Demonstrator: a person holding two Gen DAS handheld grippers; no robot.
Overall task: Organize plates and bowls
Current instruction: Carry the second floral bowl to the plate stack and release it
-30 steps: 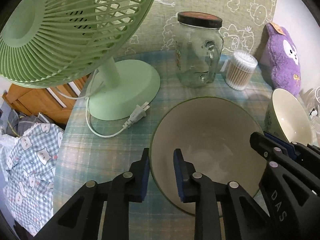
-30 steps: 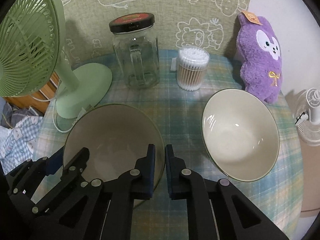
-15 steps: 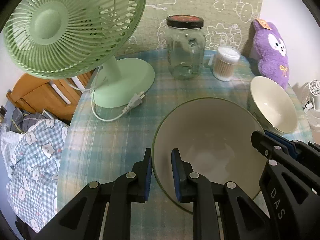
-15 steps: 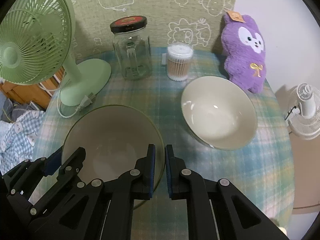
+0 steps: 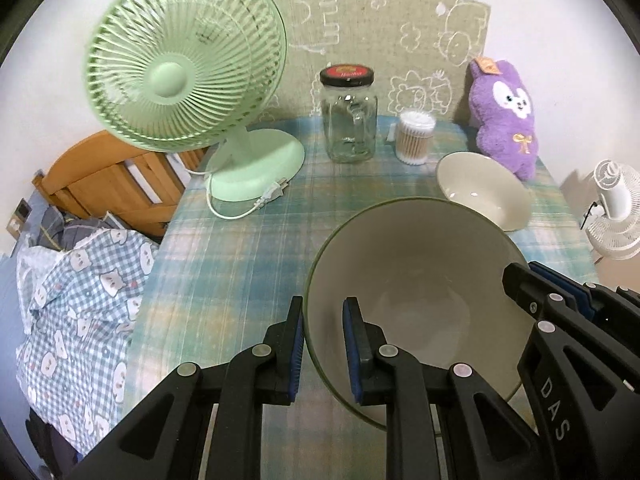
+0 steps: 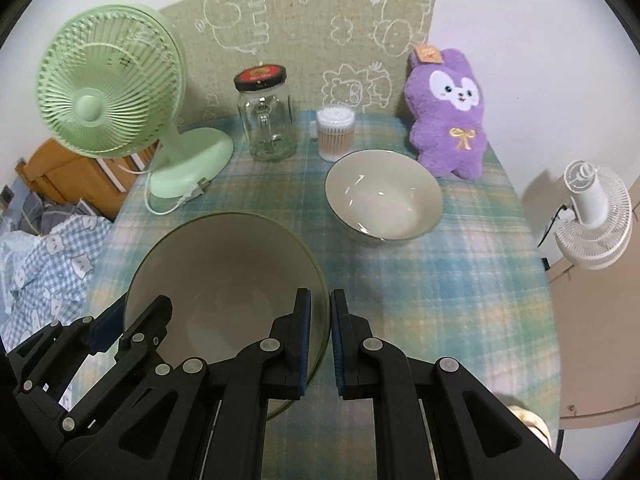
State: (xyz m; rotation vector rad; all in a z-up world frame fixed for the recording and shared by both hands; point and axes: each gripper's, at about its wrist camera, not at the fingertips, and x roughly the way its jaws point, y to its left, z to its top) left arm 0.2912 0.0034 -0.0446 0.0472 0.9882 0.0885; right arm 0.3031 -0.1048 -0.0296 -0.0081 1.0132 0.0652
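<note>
A large cream bowl (image 5: pixel 416 280) with a green rim is held between both grippers above the checked tablecloth; it also shows in the right wrist view (image 6: pixel 224 280). My left gripper (image 5: pixel 323 344) is shut on its left rim. My right gripper (image 6: pixel 320 340) is shut on its right rim and also shows in the left wrist view (image 5: pixel 560 304). A second, smaller cream bowl (image 6: pixel 384 196) stands on the table ahead to the right, in front of the purple toy; it also shows in the left wrist view (image 5: pixel 480 192).
A green desk fan (image 6: pixel 112 88) with its cord stands at the back left. A glass jar (image 6: pixel 266 116), a cotton-swab tub (image 6: pixel 335 134) and a purple plush rabbit (image 6: pixel 448 112) line the back. A small white fan (image 6: pixel 592 216) stands off the table's right edge.
Both grippers have risen and drawn back with the large bowl held between them; the table and the second bowl look farther away now.
</note>
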